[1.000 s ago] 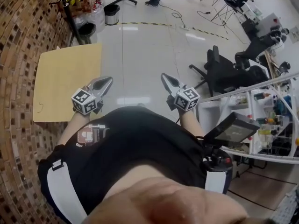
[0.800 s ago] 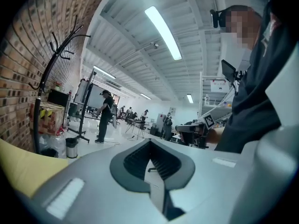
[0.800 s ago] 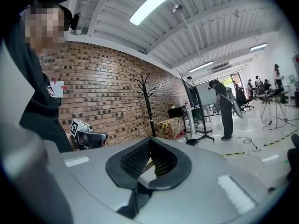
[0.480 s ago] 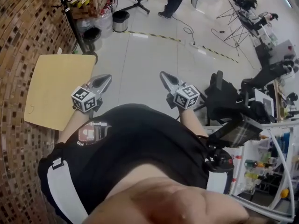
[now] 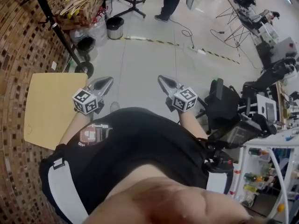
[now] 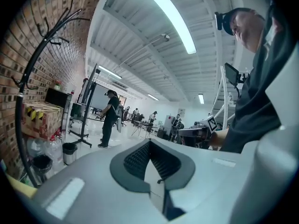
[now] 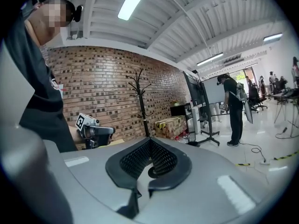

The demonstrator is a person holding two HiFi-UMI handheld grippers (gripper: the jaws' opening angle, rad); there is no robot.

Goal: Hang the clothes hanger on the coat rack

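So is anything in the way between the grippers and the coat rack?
Nothing visible. Only bare floor lies between the left gripper, the right gripper and the coat rack. The wooden table sits off to the left side. Both grippers are shut and empty.

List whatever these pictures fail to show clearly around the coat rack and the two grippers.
- Coat rack: in the head view, its top runs off the upper edge. In the left gripper view, its foot sits behind the left gripper's body.
- Box beside the rack: in the head view, the pale sticks in it are too small to name, so no hanger is certain.
- Floor below: in the head view, covered by the person's torso.
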